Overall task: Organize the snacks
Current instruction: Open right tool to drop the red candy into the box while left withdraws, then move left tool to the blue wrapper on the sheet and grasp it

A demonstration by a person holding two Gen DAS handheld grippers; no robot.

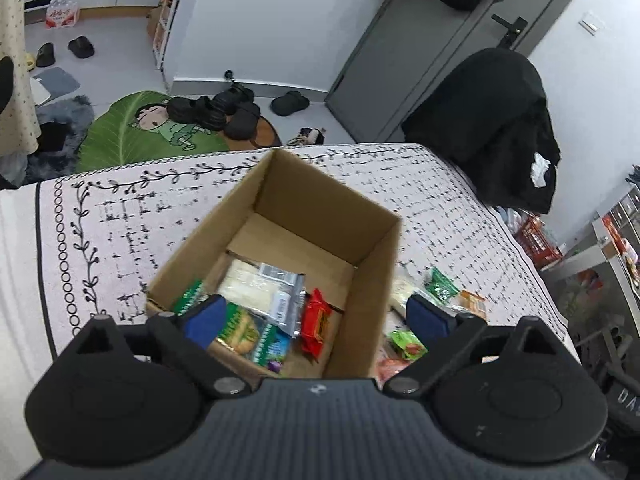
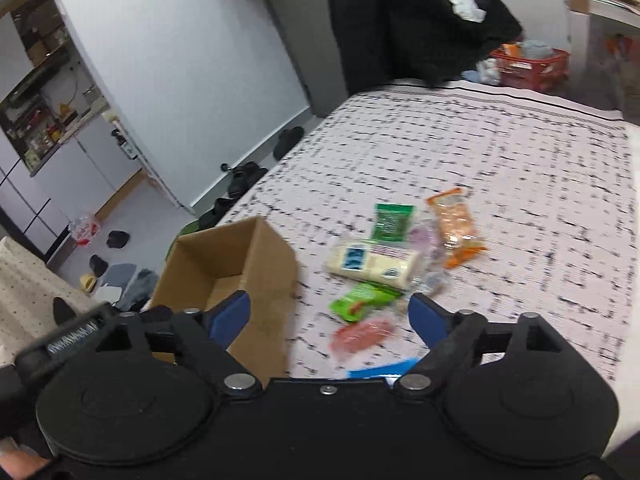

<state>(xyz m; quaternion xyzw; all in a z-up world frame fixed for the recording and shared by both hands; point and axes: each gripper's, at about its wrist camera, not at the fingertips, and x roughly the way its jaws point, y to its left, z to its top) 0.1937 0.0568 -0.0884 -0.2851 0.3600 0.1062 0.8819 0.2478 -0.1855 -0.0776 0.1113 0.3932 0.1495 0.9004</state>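
Snack packets, sorted and unsorted, on a bed with a patterned cover [image 2: 480, 152].

Left gripper [image 1: 314, 312]: jaws spread wide, nothing between them, poised above the near end of the cardboard box [image 1: 372, 280]. The pose suggests a packet has been let go into the box, though that is a judgement only.

Box contents, near to far in the left wrist view: green-and-yellow packet [image 1: 240, 330] at 6 o'clock, red packet [image 1: 316, 324] at 5 o'clock, white packet with a silver end [image 1: 260, 288] at the middle. The far half of the box floor is bare cardboard, so room remains.

Right gripper [image 2: 330, 314]: jaws spread wide, empty, the view blurred. It points at the loose pile, probably lined up for the next pick.

Loose pile on the bed cover, to the right of the box, near to far in the right wrist view: blue flat item [image 2: 380, 370], partly hidden by the gripper, kind not clear; pink-red packet [image 2: 360, 338] at 6 o'clock; light green packet [image 2: 360, 300] just beyond; cream block-shaped packet with blue labels [image 2: 372, 266] at the middle; dark green packet [image 2: 392, 222] at 12 o'clock; orange packet [image 2: 456, 228] at 2 o'clock. All lie flat and close together, some overlapping.

Task status, as judged: partly done, several packets still outside the box.
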